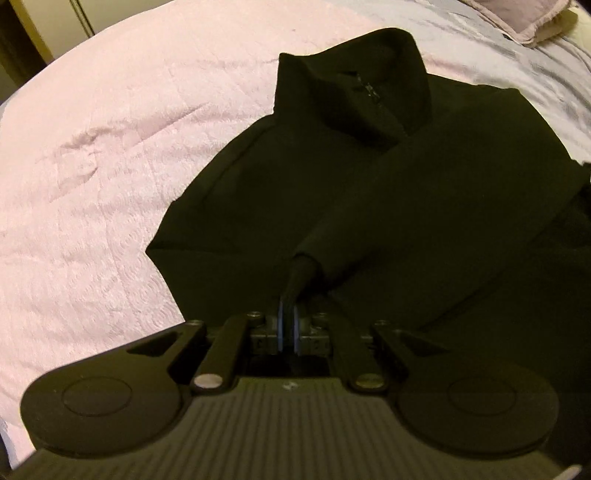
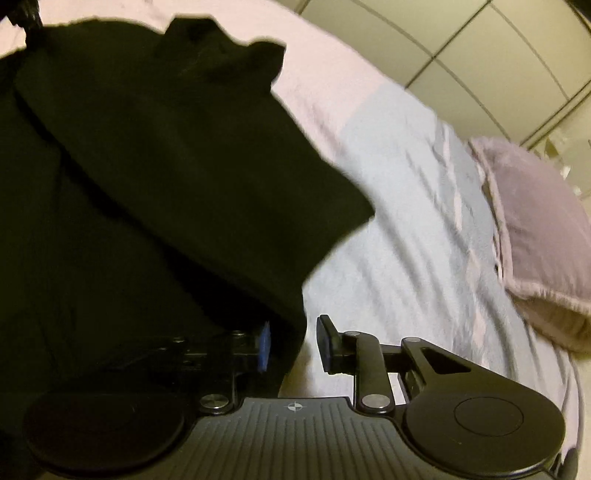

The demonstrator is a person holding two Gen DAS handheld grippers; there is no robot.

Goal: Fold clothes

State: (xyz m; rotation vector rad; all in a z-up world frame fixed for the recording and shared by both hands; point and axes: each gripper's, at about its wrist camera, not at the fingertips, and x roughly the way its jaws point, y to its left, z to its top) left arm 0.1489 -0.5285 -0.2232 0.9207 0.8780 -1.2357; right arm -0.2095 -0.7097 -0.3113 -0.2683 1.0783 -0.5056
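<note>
My left hand-held gripper is pinched nearly closed on the cuff of a sleeve of the black zip-neck sweater; the dark cloth runs straight in between the two blue pads, which leave only a narrow slit. The sleeve lies slantwise over the front of the sweater, from the far shoulder down toward me. The sweater lies front up on the bed, its tall collar standing at the far end with a short zip at the throat. Under it and to the left spreads a pink quilted bedspread; beyond it, to the right, the bedding is pale grey-blue, and a mauve pillow sits at the top corner.

My right hand-held gripper stands wide apart, its right finger clear over the bedding and its left blue pad tucked against the sweater's edge. A fold of the black sweater hangs down into the gap beside that left pad; I cannot tell whether the cloth merely drapes there or touches both fingers, but the jaws are not pressed on it. In this view the sweater fills the left half, the grey-blue sheet lies to the right, and the mauve pillow rests on it near pale cupboard doors.
</note>
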